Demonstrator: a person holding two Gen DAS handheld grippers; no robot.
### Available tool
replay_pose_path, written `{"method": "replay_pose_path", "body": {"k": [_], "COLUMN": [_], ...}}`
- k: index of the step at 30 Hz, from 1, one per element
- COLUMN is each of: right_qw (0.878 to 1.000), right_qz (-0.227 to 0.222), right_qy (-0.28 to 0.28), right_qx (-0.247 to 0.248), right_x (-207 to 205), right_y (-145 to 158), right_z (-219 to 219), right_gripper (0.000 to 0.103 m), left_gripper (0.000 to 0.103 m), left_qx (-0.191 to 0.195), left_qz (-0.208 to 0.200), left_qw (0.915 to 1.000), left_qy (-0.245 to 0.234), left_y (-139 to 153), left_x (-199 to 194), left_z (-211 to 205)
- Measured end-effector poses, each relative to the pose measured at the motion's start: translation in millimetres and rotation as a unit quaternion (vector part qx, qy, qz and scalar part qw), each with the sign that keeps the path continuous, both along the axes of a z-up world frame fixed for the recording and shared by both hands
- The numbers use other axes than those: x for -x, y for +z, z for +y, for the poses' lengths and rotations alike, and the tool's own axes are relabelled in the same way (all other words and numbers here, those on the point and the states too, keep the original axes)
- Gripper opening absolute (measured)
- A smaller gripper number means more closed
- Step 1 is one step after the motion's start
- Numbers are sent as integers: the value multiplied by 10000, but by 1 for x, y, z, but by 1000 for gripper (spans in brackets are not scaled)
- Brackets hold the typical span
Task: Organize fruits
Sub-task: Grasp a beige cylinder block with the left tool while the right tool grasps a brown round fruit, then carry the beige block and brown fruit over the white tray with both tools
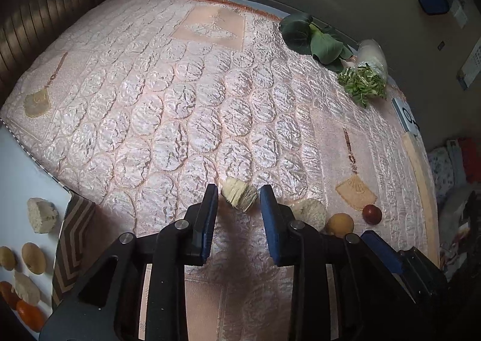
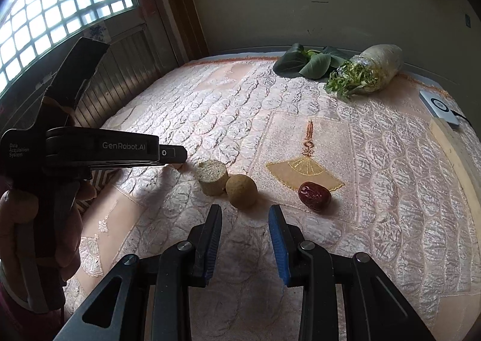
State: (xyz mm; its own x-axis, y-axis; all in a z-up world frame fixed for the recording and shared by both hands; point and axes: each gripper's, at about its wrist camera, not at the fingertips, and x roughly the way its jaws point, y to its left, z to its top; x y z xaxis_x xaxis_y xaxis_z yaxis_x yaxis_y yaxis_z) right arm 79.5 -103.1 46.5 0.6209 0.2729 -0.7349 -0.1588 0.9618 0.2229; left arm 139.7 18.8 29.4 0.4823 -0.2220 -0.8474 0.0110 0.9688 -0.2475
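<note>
**Fruit sorting on the quilted bed: left tool closed on a cut piece**

The left gripper (image 1: pixel 239 195) is clamped on a pale cut chunk (image 1: pixel 239 197), both blue pads against its sides, just above the pink quilted bedcover (image 1: pixel 168 94). The right gripper (image 2: pixel 245 211) carries nothing; its jaws stand a little apart, empty, just short of a tan round fruit (image 2: pixel 242 190). Touching that fruit on its left is a pale cylindrical piece (image 2: pixel 212 177); to its right, apart, lies a wrinkled red date (image 2: pixel 314 195).

Over the left edge of the bed a white board (image 1: pixel 27 166) bears sorted items: a pale chunk (image 1: pixel 42 214), two tan round fruits (image 1: pixel 33 258) and orange ones (image 1: pixel 28 315).

At the far right corner lie dark green leaves (image 1: pixel 312 37) and a wrapped leafy bundle (image 1: pixel 368 70).
</note>
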Motion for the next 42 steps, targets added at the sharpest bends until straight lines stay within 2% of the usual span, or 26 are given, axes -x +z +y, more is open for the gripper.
{"method": "replay_pose_path", "body": {"k": [7,13,17,26,32,42], "right_qw": [9988,9993,9993,9998,9996,9991], "right_qz": [114,103,17,-157,-244,-316], "right_qy": [184,145,115,10,57,288], "right_qx": [428,318,361,90,105,-37], "right_x": [-22,-25,-14,10,25,45], "right_y": [-7,-14,-8,6,13,23], "right_z": [14,10,10,6,15,43], "right_gripper": [31,27,27,27,27,27], "left_gripper": [28,26,24,24,24,24], "left_qx": [22,135,150,52,-63,-520], "left_qz": [92,124,74,-41,-134,-703], "left_qw": [10000,9998,9998,10000,9999,9958], "left_qy": [-17,17,60,4,52,262], "left_y": [-5,-6,-3,5,17,44], "left_x": [-2,-4,-2,6,26,89], "left_z": [-2,1,3,-1,2,24]}}
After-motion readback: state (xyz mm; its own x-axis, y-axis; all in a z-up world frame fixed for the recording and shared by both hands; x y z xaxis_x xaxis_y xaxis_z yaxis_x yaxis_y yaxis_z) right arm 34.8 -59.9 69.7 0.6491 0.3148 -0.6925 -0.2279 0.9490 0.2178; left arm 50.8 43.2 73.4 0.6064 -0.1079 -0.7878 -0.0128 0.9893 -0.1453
